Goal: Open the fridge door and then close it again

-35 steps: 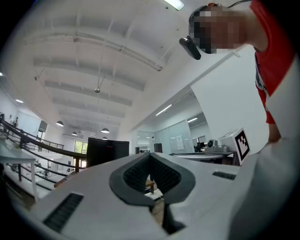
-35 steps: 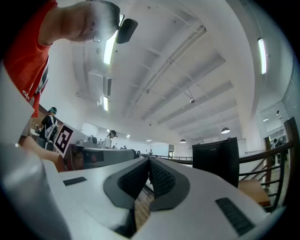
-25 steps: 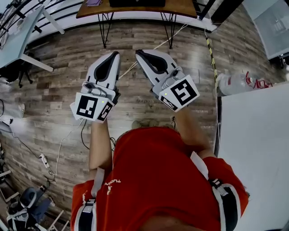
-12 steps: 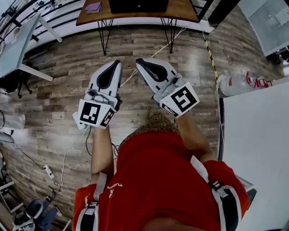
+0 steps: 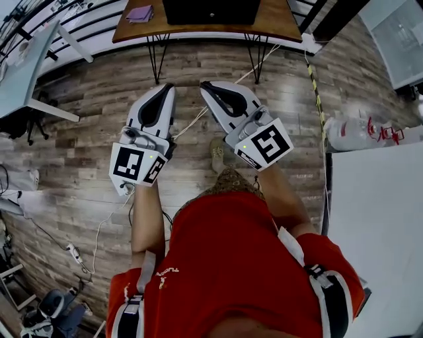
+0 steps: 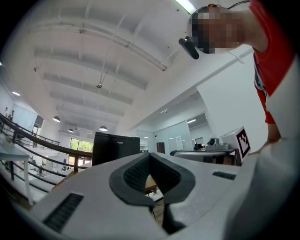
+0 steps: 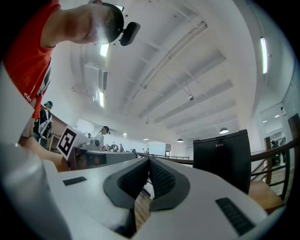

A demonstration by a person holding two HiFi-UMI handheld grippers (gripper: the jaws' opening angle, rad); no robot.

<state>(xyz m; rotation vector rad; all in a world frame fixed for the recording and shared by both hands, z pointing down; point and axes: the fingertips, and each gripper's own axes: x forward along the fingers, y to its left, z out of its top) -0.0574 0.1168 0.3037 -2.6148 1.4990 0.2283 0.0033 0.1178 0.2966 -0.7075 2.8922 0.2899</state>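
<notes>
The fridge is a small black box standing on a wooden table at the top of the head view, some way beyond both grippers. It shows as a black cabinet in the left gripper view and again as a black cabinet in the right gripper view, door closed. My left gripper and right gripper are held side by side over the wood floor, pointing toward the table. Both are shut with nothing between the jaws, as seen at the left gripper and the right gripper.
A purple item lies on the wooden table, which stands on thin black legs. A white table with a plastic bottle is at the right. A grey desk is at the left. Cables trail on the floor.
The person has walked toward the table: it and the fridge show more fully at the top. Both grippers travelled along, still shut. A shoe now shows below the grippers.
</notes>
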